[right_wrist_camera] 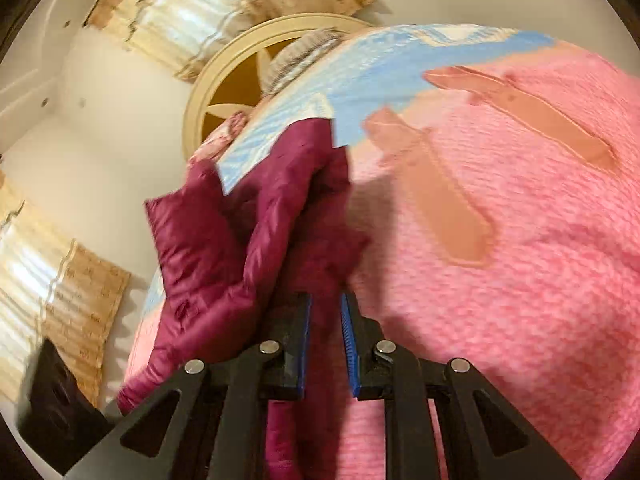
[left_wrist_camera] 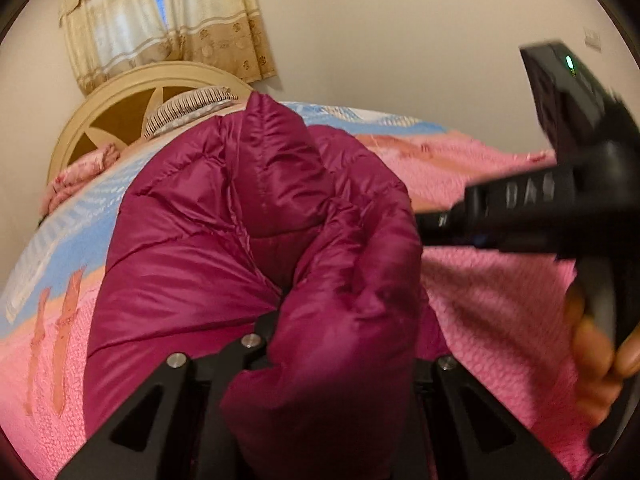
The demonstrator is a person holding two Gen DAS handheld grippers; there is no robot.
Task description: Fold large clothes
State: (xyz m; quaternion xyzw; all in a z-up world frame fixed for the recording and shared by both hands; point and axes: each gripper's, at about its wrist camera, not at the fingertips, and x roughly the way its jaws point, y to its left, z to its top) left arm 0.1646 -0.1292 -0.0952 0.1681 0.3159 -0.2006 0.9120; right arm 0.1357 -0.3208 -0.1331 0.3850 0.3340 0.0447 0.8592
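Observation:
A maroon puffer jacket (left_wrist_camera: 256, 208) lies bunched on the bed and fills the middle of the left wrist view. My left gripper (left_wrist_camera: 286, 318) is shut on a fold of it, and the padded cloth spills over the fingers and hides the tips. In the right wrist view the jacket (right_wrist_camera: 208, 240) hangs crumpled to the left. My right gripper (right_wrist_camera: 325, 304) is shut on a strip of the maroon cloth between its blue pads (right_wrist_camera: 347, 328). The right gripper (left_wrist_camera: 436, 228) also shows in the left wrist view, held by a hand (left_wrist_camera: 592, 344) at the jacket's right edge.
The bed carries a pink and blue blanket (right_wrist_camera: 520, 240). A round cream headboard (left_wrist_camera: 120, 104) and a striped pillow (left_wrist_camera: 188, 108) stand at its far end. Beige curtains (left_wrist_camera: 160, 20) hang on the wall behind. A black part of the other gripper (right_wrist_camera: 56, 408) sits at lower left.

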